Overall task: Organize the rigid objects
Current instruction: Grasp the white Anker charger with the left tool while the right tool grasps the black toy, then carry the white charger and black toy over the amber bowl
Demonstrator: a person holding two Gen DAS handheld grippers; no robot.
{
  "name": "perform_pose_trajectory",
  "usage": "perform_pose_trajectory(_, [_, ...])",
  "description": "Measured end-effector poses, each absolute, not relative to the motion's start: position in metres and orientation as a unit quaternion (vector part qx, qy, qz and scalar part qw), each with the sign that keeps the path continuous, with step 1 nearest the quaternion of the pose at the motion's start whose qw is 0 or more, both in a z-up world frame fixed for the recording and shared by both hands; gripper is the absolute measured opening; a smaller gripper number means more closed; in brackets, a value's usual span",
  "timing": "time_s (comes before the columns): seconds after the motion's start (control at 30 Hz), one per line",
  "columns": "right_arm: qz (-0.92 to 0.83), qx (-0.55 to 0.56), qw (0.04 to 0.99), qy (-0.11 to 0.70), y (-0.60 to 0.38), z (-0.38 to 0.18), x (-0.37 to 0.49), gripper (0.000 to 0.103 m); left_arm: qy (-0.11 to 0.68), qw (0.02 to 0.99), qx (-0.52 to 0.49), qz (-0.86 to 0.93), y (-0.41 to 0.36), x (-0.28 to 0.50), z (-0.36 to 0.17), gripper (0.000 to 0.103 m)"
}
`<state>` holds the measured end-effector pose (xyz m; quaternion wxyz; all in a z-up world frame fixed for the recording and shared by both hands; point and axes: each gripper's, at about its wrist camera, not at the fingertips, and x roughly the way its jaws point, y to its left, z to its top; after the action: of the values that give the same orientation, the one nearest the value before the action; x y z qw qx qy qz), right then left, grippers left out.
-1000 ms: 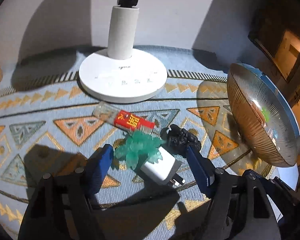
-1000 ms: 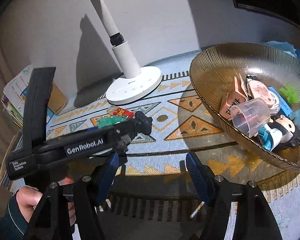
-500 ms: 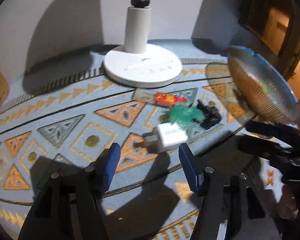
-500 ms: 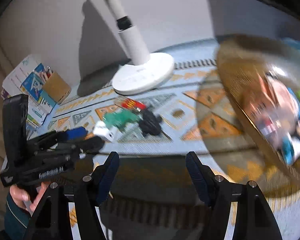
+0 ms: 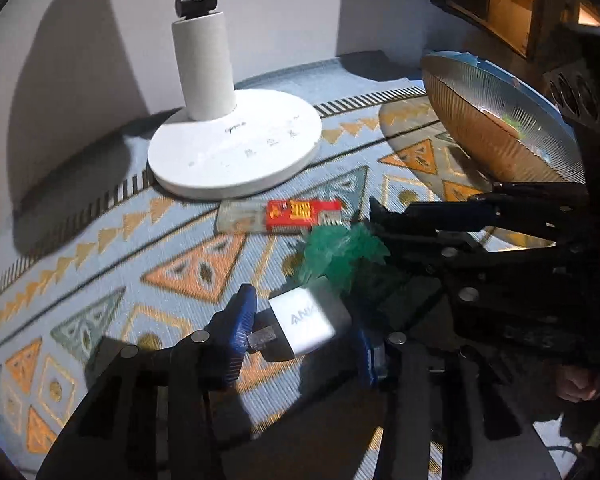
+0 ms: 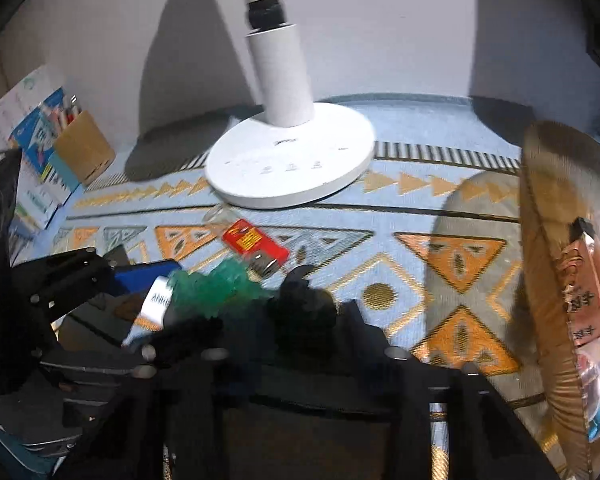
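"ANK" on white charger (image 5: 304,322), red label's characters (image 5: 298,213) illegible

one lamp (image 5: 236,148), one bowl (image 5: 496,120), one charger (image 5: 306,326), two grippers (image 5: 300,340)

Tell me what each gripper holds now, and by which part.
The left gripper, its jaws just closing, has the white charger between its fingers across prong end and back. The right gripper, also closing, is around the black figure; contact is unclear.
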<state>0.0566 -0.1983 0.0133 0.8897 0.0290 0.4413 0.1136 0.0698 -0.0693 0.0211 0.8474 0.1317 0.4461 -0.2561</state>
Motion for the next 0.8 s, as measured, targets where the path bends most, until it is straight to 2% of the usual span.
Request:
perform_pose_trajectory(0.43, [0.155, 0.046, 0.882, 0.443, -0.214, 0.028, -0.048, 0.034, 0.452, 0.865, 0.052, -0.212, -0.024, -0.005, 0.027, 0.041])
perform_pose_trajectory(0.67, [0.151, 0.032, 0.879, 0.45, -0.216, 0.011, -0.076, 0.034, 0.442, 0.874, 0.059, -0.193, -0.028, -0.014, 0.022, 0.042])
perform_pose_trajectory(0.7, [0.151, 0.033, 0.879, 0.451, -0.217, 0.011, -0.076, 0.035, 0.444, 0.874, 0.058, -0.19, -0.027, -0.013, 0.021, 0.042])
perform_pose_trajectory(0.8, [0.165, 0.054, 0.875, 0.452, -0.22, 0.011, -0.076, 0.05, 0.442, 0.875, 0.056, -0.189, -0.026, -0.014, 0.021, 0.042])
